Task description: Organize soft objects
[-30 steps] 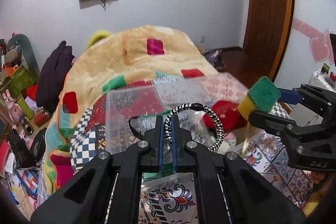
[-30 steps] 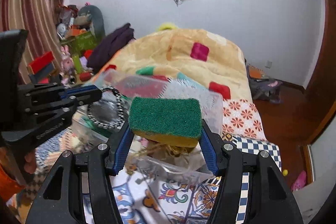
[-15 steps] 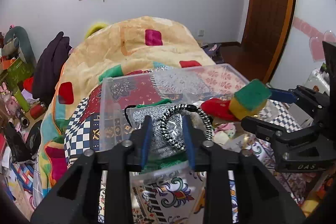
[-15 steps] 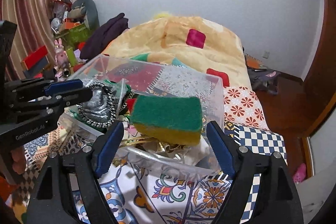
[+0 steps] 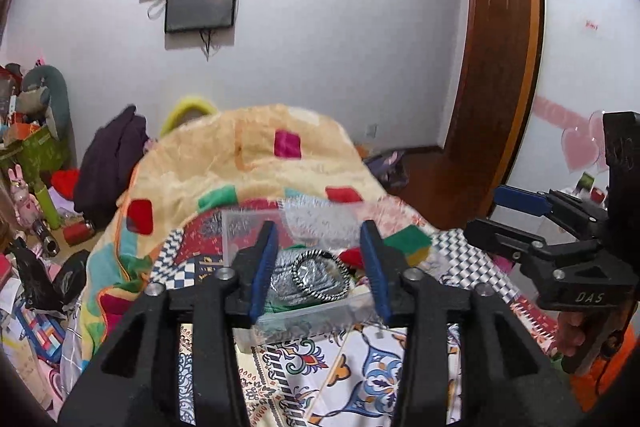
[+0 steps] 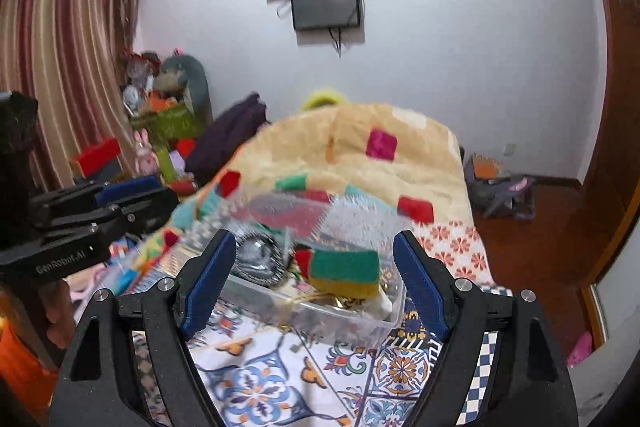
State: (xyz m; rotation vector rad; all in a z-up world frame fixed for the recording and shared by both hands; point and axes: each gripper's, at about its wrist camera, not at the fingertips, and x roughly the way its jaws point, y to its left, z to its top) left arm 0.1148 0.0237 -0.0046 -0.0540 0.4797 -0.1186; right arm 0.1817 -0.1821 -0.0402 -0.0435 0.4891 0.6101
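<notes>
A clear plastic bin (image 6: 352, 319) sits on the patterned bedspread (image 6: 256, 383), in front of the yellow blanket (image 6: 360, 155). Inside the bin, the green-and-yellow sponge (image 6: 346, 273) lies toward the right side, green face up, on top of a loose jumble that is too blurred to identify. Toward the bin's left side lies the black-and-white braided ring (image 5: 320, 277), resting on a silvery glittery piece (image 5: 282, 281), with something red (image 5: 352, 255) between ring and sponge.

The left gripper (image 5: 320, 263) hangs above the near edge of the bin with its blue-padded fingers (image 5: 264, 263) spread wide apart; nothing is between them and they touch nothing. The right gripper (image 6: 316, 279) is likewise spread wide, its pads (image 6: 418, 283) flanking the bin from above, clear of the sponge and the bin walls as far as can be seen. Each gripper shows at the edge of the other's view, beside the bin.
</notes>
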